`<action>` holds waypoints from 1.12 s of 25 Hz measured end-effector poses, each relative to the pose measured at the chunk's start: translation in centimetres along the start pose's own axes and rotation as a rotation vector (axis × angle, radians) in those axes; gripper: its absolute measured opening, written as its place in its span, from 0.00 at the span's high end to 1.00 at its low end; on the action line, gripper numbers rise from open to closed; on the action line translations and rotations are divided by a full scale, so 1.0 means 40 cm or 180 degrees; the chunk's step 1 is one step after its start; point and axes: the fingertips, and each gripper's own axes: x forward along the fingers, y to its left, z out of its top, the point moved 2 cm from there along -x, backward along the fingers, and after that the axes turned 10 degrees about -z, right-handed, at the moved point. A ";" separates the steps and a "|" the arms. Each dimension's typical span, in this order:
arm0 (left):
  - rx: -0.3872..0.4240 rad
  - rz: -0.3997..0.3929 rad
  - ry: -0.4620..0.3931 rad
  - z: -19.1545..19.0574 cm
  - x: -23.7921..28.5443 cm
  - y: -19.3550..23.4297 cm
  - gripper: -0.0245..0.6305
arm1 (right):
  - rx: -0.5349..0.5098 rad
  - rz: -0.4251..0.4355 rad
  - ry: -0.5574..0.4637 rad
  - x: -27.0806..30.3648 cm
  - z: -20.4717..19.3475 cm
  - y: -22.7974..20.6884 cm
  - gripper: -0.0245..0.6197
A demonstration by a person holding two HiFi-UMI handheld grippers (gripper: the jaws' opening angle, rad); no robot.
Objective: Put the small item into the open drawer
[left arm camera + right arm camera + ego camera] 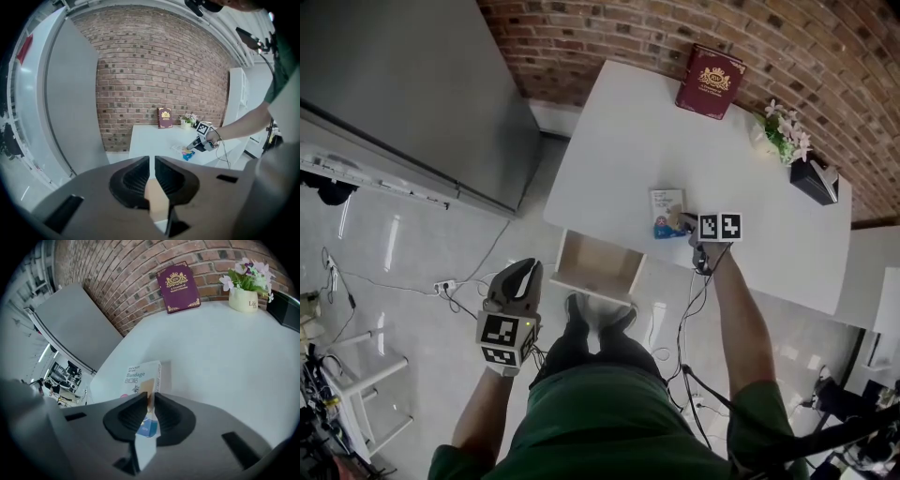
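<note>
A small white and blue bandage box (667, 212) lies on the white table (628, 141) near its front edge. My right gripper (683, 223) reaches it from the right. In the right gripper view the box (140, 373) stands edge-on between the jaws, and the right gripper (150, 400) is shut on it. The open wooden drawer (598, 262) sticks out under the table's front edge, left of the box. My left gripper (523, 272) hangs over the floor just left of the drawer. That left gripper (152, 161) is shut with nothing held, pointing toward the table.
A dark red book (710, 81) leans on the brick wall at the table's back. A flower pot (783, 133) and a black box (814, 178) stand at the far right. A grey cabinet (403, 84) fills the left. Cables (450, 286) lie on the floor.
</note>
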 end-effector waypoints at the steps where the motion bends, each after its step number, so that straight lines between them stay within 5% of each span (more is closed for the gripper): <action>1: 0.0007 -0.0008 0.0000 0.000 -0.001 -0.002 0.91 | 0.0007 -0.0002 -0.0024 -0.004 -0.002 0.001 0.88; 28: 0.0012 -0.0213 0.0036 -0.025 -0.028 -0.075 0.91 | 0.0071 0.0322 -0.0375 -0.104 -0.048 0.113 0.95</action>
